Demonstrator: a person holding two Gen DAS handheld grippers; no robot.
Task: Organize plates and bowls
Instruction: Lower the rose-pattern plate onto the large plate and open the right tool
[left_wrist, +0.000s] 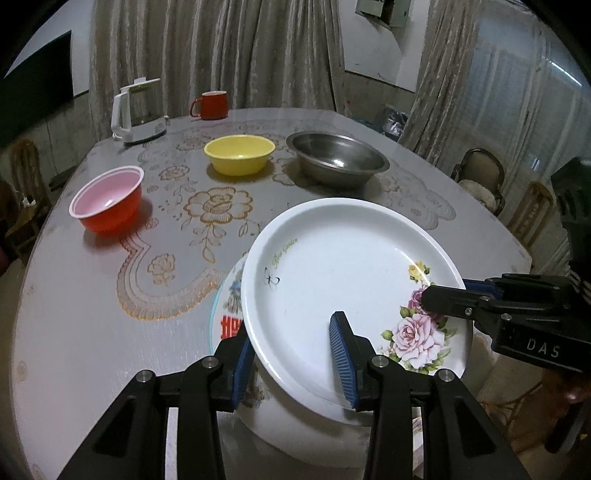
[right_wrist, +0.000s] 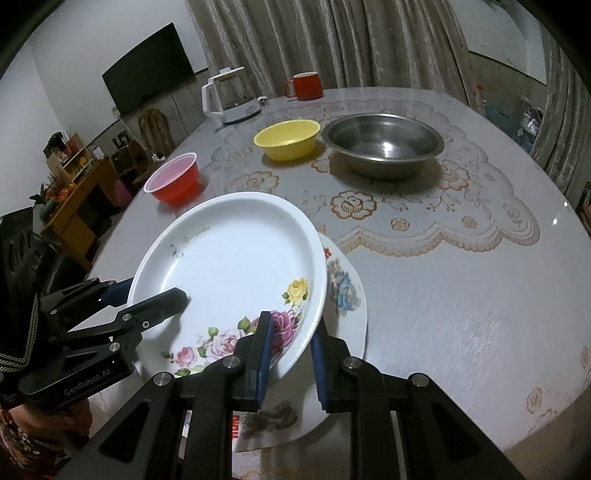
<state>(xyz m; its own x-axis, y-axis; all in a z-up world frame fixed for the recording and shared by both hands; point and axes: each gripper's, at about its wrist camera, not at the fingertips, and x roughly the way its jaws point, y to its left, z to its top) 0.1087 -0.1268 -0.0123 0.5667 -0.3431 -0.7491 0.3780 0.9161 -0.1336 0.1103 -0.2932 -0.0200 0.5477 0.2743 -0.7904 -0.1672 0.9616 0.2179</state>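
Note:
A white rose-pattern plate (left_wrist: 332, 280) is held tilted above a second patterned plate (left_wrist: 229, 306) that lies on the table. My left gripper (left_wrist: 295, 354) straddles the white plate's near rim, one finger above and one below. My right gripper (right_wrist: 291, 354) straddles the opposite rim of the same plate (right_wrist: 229, 273), above the lower plate (right_wrist: 345, 291). Each gripper also shows in the other's view: the right gripper (left_wrist: 461, 295) and the left gripper (right_wrist: 147, 295). A red bowl (left_wrist: 107, 199), a yellow bowl (left_wrist: 240, 153) and a steel bowl (left_wrist: 338, 158) stand farther back.
A white kettle (left_wrist: 138, 110) and a red mug (left_wrist: 210, 105) stand at the round table's far edge (left_wrist: 258, 110). Chairs (left_wrist: 480, 177) stand to the right of the table. Curtains hang behind it. A lace mat (right_wrist: 424, 206) covers the table's middle.

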